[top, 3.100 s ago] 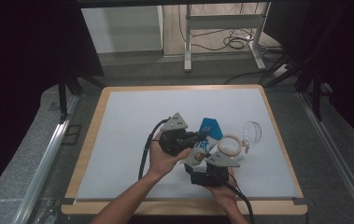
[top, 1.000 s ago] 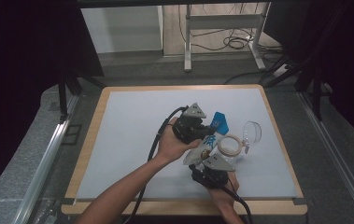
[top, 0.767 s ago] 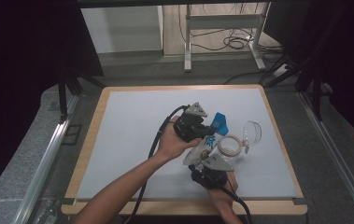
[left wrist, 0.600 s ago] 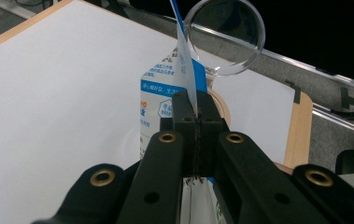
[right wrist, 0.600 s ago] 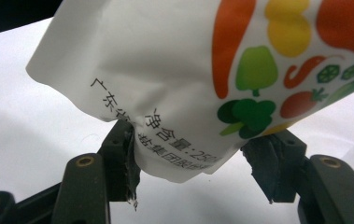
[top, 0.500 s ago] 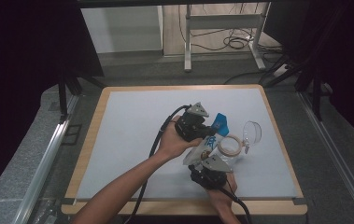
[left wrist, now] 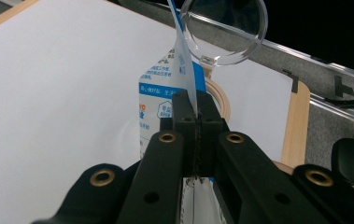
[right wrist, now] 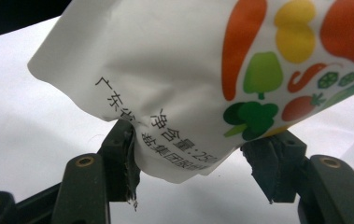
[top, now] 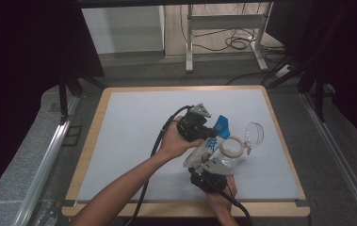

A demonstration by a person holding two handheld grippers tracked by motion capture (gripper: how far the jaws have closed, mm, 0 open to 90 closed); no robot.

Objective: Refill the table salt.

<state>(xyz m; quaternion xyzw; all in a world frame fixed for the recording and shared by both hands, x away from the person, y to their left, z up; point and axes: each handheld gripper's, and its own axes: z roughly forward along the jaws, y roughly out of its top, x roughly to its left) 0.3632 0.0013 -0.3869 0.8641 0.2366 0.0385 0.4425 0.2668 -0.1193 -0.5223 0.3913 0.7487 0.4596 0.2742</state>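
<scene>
Glossy printed pouch (top: 207, 151), creased, beside round clear jar (top: 230, 149).

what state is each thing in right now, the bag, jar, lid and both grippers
bag: held off the table, tilted toward the jar mouth
jar: open, lid off
lid: swung back beside the jar mouth
left gripper: shut on the bag's upper edge
right gripper: shut on the bag's bottom end

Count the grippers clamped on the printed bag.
2. The left gripper pinches the printed bag by its upper edge, fingers shut on the film. The right gripper holds its lower end, one corner poking out between the fingers.
</scene>
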